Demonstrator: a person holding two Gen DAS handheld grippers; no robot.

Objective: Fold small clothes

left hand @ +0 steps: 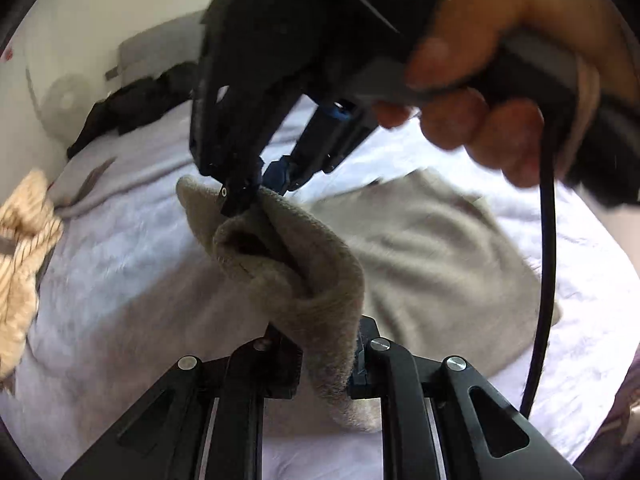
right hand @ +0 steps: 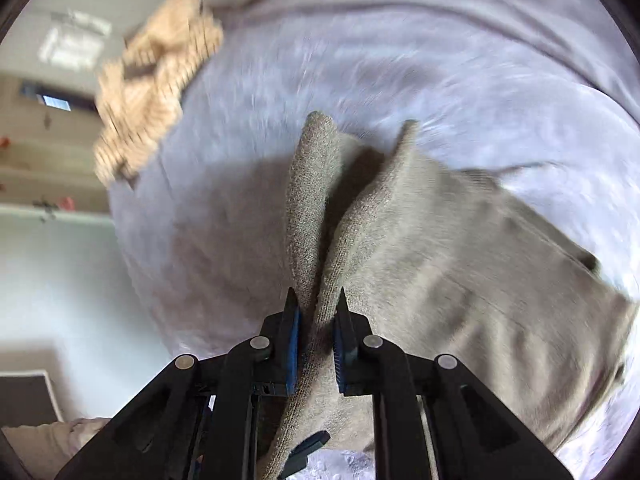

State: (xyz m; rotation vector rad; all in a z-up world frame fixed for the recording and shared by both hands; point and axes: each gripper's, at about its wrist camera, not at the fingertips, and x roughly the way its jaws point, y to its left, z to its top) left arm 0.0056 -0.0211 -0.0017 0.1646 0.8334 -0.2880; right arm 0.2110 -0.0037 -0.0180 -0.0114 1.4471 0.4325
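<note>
A taupe knitted garment lies on a pale lilac bedspread, with one edge lifted off it. My left gripper is shut on that lifted edge at the bottom of the left wrist view. Farther along the same edge, a hand holds my right gripper, whose tips pinch the cloth. In the right wrist view the right gripper is shut on a raised fold of the taupe garment, which hangs in two ridges above the bedspread.
A cream striped garment lies crumpled at the bed's left side, also seen as the cream garment. Dark clothing and a grey pillow sit at the bed's far end. A black cable hangs from the right gripper.
</note>
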